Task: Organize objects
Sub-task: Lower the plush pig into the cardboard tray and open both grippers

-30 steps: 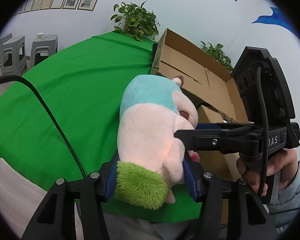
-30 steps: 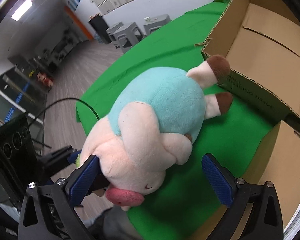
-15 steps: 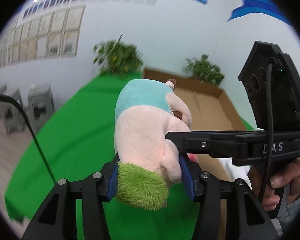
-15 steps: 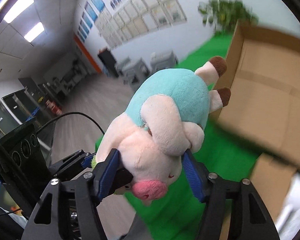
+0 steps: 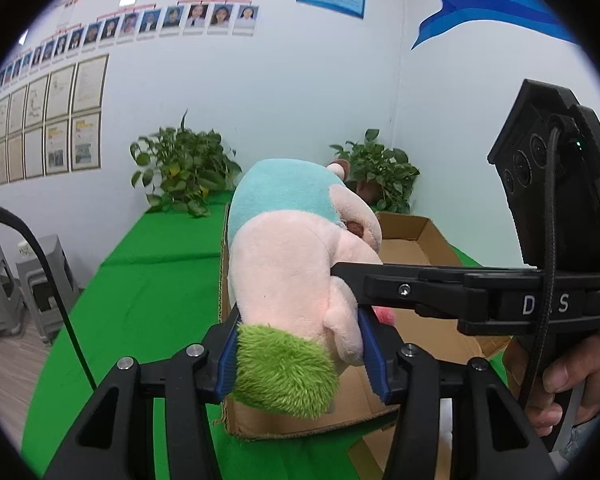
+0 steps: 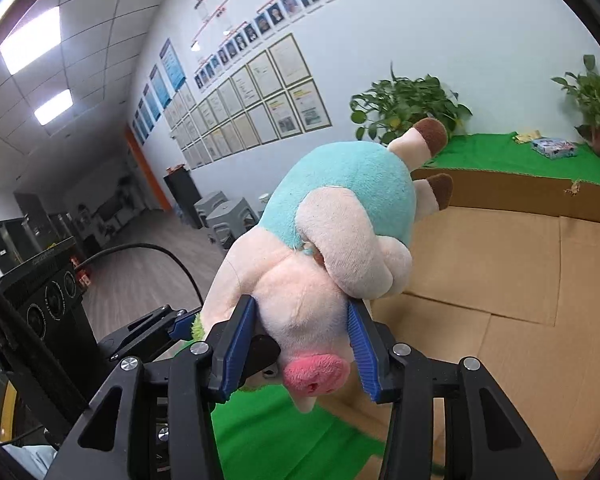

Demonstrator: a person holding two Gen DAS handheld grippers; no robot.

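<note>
A plush pig [image 5: 292,264] with a teal body, pink head and green hair tuft is held in the air by both grippers. My left gripper [image 5: 302,356] is shut on its head near the green tuft. My right gripper [image 6: 300,344] is shut on its head just above the pink snout [image 6: 316,374]. The pig [image 6: 340,216] hangs over the near edge of an open cardboard box [image 5: 412,240], which fills the right of the right wrist view [image 6: 520,280]. The right gripper's body crosses the left wrist view from the right.
The box stands on a table under a green cloth [image 5: 148,280]. Potted plants [image 5: 180,172] stand at the table's far edge by the wall. A small colourful box [image 6: 554,148] lies on the far cloth. Grey stools [image 5: 24,284] stand left of the table.
The right gripper has closed on the pig's head. Both grippers have lifted the pig off the cloth and carried it over the box's edge.
</note>
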